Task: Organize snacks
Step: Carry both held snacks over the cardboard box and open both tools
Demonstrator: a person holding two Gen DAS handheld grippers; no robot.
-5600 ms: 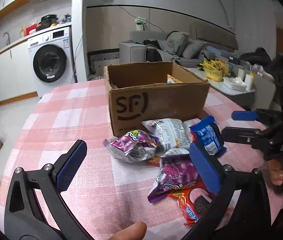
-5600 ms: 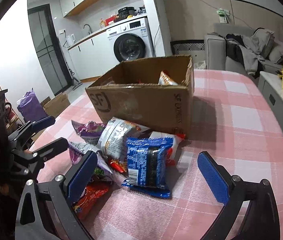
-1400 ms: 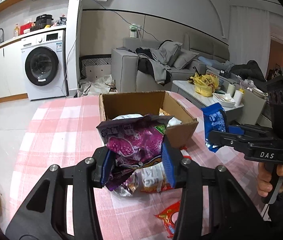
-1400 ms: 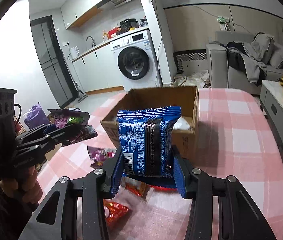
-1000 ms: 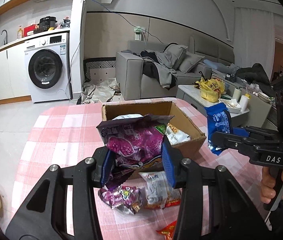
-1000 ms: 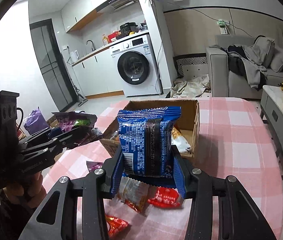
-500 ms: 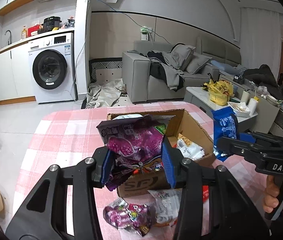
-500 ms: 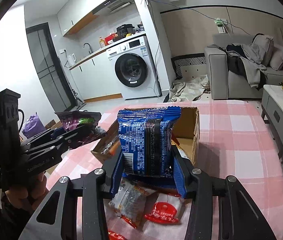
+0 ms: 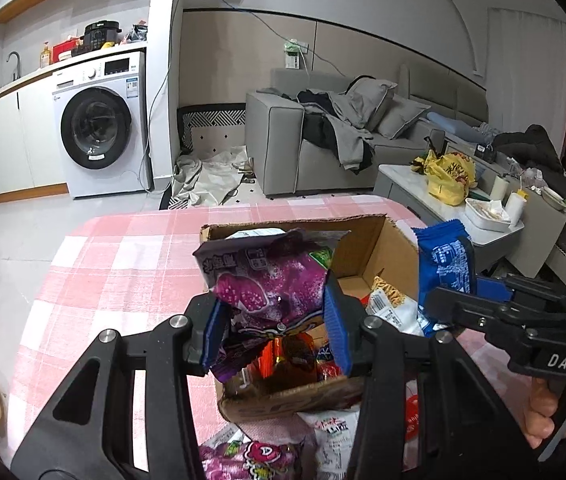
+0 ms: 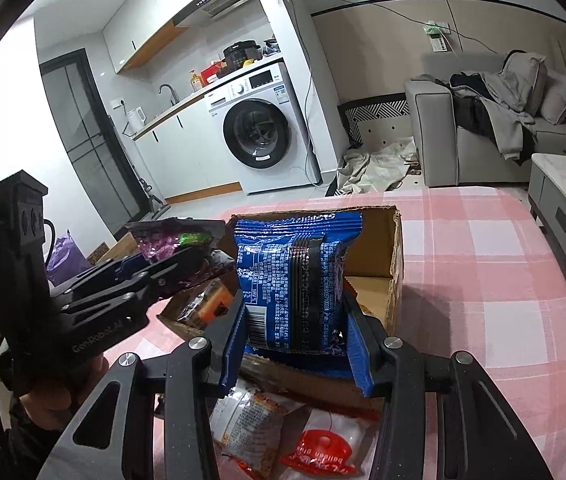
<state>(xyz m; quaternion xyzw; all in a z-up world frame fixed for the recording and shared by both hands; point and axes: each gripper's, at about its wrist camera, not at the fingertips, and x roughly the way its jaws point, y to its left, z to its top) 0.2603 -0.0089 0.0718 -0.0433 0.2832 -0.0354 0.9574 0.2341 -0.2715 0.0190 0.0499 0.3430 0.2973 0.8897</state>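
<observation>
My left gripper (image 9: pixel 275 328) is shut on a purple snack bag (image 9: pixel 271 276) and holds it over the near left part of an open cardboard box (image 9: pixel 395 248). My right gripper (image 10: pixel 295 344) is shut on a blue snack packet (image 10: pixel 295 276) and holds it over the box (image 10: pixel 397 240) near its front edge. Each gripper shows in the other's view: the right one (image 9: pixel 451 300) with the blue packet (image 9: pixel 447 260), the left one (image 10: pixel 163 264) with the purple bag (image 10: pixel 167 240). Several snack packs lie inside the box (image 9: pixel 387 304).
The box stands on a round table with a pink checked cloth (image 9: pixel 123 264). Loose snacks lie in front of the box: a purple bag (image 9: pixel 251 460), a white pack (image 9: pixel 331 436), a red and white pack (image 10: pixel 323 448). A sofa (image 9: pixel 323 148) and washing machine (image 9: pixel 99 128) stand beyond.
Both grippers have moved forward and up with their packs, from before the box to above its opening. The loose snacks on the table have slid lower in both views.
</observation>
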